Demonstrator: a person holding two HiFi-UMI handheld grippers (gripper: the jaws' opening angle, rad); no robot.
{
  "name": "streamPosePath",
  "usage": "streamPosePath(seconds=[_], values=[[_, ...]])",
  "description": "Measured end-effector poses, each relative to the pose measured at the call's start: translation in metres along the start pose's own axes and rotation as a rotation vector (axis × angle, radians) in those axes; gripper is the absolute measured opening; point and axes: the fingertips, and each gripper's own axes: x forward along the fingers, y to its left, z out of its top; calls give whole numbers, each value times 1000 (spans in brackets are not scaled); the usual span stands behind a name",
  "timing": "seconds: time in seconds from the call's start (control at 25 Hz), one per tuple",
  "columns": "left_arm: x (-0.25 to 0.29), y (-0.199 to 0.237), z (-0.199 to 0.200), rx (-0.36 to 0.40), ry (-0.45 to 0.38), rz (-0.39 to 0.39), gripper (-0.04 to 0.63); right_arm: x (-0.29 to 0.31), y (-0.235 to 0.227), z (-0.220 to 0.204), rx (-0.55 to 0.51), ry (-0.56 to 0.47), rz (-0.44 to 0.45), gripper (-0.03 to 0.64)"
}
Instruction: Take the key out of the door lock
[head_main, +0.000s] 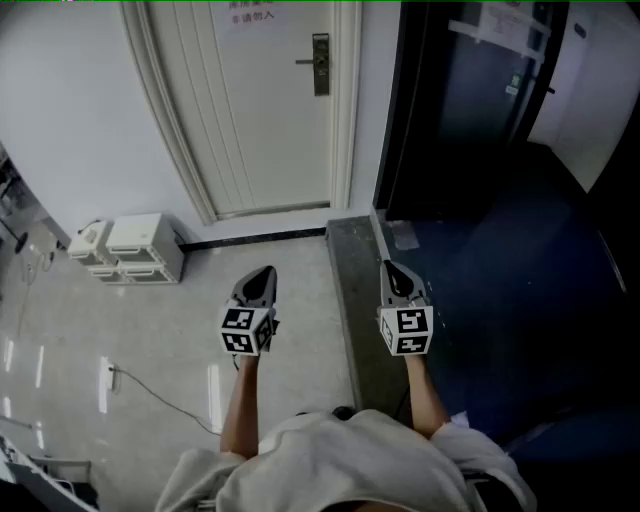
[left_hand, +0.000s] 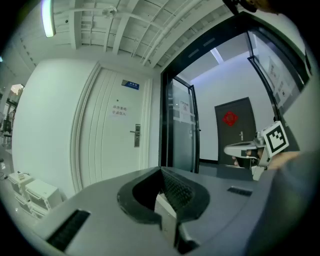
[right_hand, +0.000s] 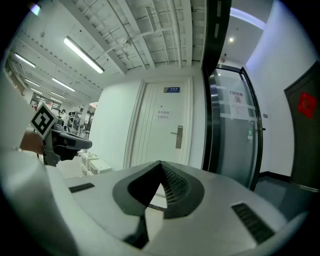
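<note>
A stack of white plastic drawer units (head_main: 133, 250) stands against the white wall at the left, with a thin pale cable (head_main: 160, 396) trailing over the glossy tiled floor (head_main: 80, 330) near it; beside that, a person in a light top holds the left gripper (head_main: 262, 276) out level on a bare forearm, its black-and-white marker cube (head_main: 246, 330) facing the camera. In the left gripper view its jaws are clenched tip to tip on nothing.

Ahead stands the closed white panelled door (head_main: 265, 120), a paper notice (head_main: 247, 14) high on it; the dark rectangular lock plate with a lever handle (head_main: 320, 64) sits at the door's right edge, well apart from both grippers; the key cannot be made out at this size in any view.

A grey stone threshold strip (head_main: 350, 290) runs down the floor between the two hands; to its right the right gripper (head_main: 397, 274) is held level with its own marker cube (head_main: 405, 330). Its jaws too are pressed together, empty, pointing toward the door in the right gripper view.

Farther right a dark-framed glass door (head_main: 470, 90) with posted papers opens onto a dark blue floor (head_main: 500, 300); in the left gripper view a dark door with a red ornament (left_hand: 230, 118) shows beyond the glass.
</note>
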Motion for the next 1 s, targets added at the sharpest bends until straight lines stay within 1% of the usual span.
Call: streamPosePath(seconds=[0.16, 0.44, 0.72, 1.0], values=[[1, -4, -1, 2, 4, 0, 17, 0, -1, -4, 0, 15, 8, 21], [6, -12, -3, 10, 8, 8, 17, 0, -10, -4, 12, -6, 25, 21], [18, -25, -1, 17, 11, 27, 17, 5, -24, -5, 0, -9, 55, 21], [33, -40, -12, 11, 18, 43, 17, 8, -37, -17, -11, -6, 89, 22]])
